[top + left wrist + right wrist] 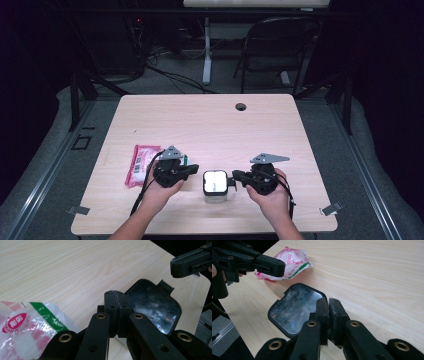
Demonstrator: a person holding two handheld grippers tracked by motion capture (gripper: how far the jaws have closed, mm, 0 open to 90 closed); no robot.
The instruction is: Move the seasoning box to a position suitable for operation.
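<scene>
Left hand-held gripper [194,169]: held in the person's left hand [162,192] at the near part of the counter [210,125], pointing right toward the container; in the left gripper view its two black pads are pressed flat together with nothing between them.
Right hand-held gripper [235,176]: held in the person's right hand [270,197], pointing left toward the container; in the right gripper view its pads stand almost together, a thin slit between them at the tips, nothing pinched.
Container [215,186]: a small clear box with a dark-rimmed lid, standing on the counter near the front edge, between the two grippers and just beside both tips; neither pair of pads rests on it.
Container lid [153,306]: glossy, reflective panel in a black rounded frame with a small tab at one corner.
Snack packet [141,165]: pink, white and green plastic wrapper lying flat on the counter, left of the left gripper.
Counter: pale wood grain, with a round cable hole [241,106] near its far edge.
</scene>
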